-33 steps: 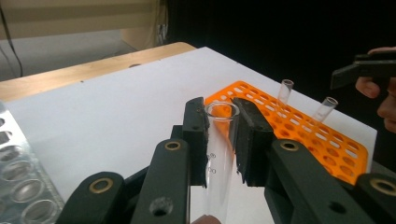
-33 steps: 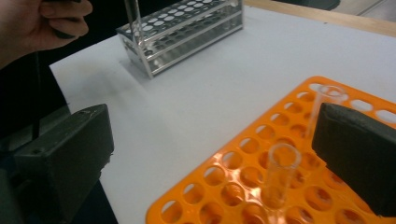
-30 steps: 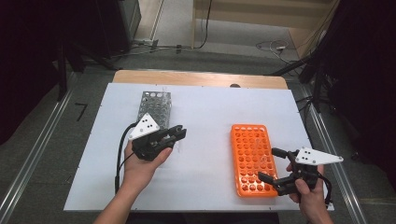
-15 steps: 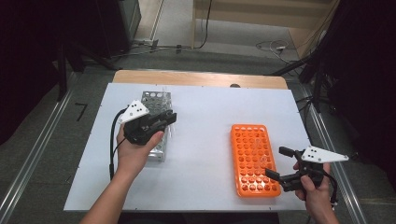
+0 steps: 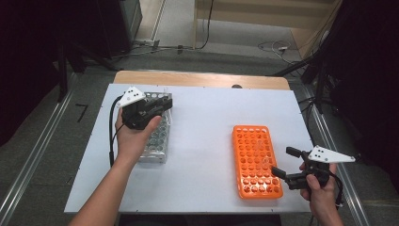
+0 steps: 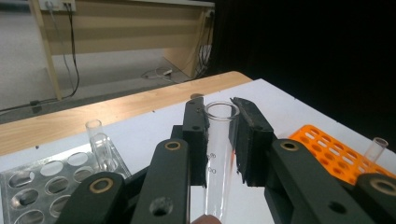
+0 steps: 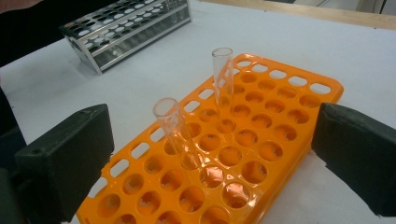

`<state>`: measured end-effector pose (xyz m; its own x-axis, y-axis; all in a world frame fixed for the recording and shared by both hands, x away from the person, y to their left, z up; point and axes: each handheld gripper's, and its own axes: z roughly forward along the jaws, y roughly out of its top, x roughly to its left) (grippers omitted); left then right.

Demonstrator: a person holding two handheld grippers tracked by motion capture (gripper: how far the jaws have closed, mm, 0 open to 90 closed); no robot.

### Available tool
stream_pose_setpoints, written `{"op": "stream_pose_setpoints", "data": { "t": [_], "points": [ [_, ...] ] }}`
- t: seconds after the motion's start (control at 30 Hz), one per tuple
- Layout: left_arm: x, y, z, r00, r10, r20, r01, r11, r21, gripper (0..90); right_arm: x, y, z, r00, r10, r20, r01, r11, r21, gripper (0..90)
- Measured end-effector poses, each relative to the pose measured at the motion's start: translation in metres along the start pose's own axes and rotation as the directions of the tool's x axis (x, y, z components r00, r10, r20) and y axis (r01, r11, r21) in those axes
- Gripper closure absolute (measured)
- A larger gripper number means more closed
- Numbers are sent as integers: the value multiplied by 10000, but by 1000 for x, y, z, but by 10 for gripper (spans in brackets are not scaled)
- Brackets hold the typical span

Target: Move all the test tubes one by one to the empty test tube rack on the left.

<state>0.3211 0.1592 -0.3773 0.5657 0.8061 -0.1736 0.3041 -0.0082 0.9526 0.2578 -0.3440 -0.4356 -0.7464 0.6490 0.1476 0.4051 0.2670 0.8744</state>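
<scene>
My left gripper (image 5: pixel 162 104) hovers over the far end of the metal test tube rack (image 5: pixel 155 143) at the table's left. In the left gripper view its jaws are shut on a clear glass test tube (image 6: pixel 218 158), held upright with its open rim level with the jaw tips. One more tube (image 6: pixel 100 144) stands in the metal rack (image 6: pixel 42 182). My right gripper (image 5: pixel 282 161) stands open at the near right corner of the orange rack (image 5: pixel 256 160). Two glass tubes (image 7: pixel 223 79) (image 7: pixel 175 130) stand in the orange rack (image 7: pixel 280 116), beyond the open pads.
The white table top (image 5: pixel 207 117) lies bare between the two racks. A wooden strip (image 5: pixel 202 79) runs along its far edge. The left gripper's cable (image 5: pixel 112 132) loops beside the forearm. Metal rails (image 5: pixel 33 160) flank the table.
The left hand has carried its gripper from the table's middle toward the far left, over the metal rack. The right gripper has drifted slightly right, still open.
</scene>
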Motion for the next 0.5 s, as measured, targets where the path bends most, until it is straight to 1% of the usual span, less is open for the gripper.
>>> {"op": "stream_pose_setpoints", "data": {
  "t": [0.17, 0.23, 0.37, 0.5],
  "points": [
    [8, 5, 6, 9997, 25, -262, -27, 10000, -75, 758, -5, -4, 1, 10000, 92, 25, -93, 9999, 86, 0],
    [12, 7, 9, 9993, -59, -372, 54, 9999, -144, 758, -6, -5, 3, 9999, 124, 47, -125, 9998, 141, 0],
    [18, 9, 14, 9984, -46, -559, 36, 9998, -184, 758, -8, -7, 4, 9999, 152, 67, -153, 9997, 172, 0],
    [25, 9, 19, 9971, -145, -742, 124, 9995, -279, 758, -10, -8, 4, 9997, 231, 124, -233, 9996, 166, 0]
  ]
}}
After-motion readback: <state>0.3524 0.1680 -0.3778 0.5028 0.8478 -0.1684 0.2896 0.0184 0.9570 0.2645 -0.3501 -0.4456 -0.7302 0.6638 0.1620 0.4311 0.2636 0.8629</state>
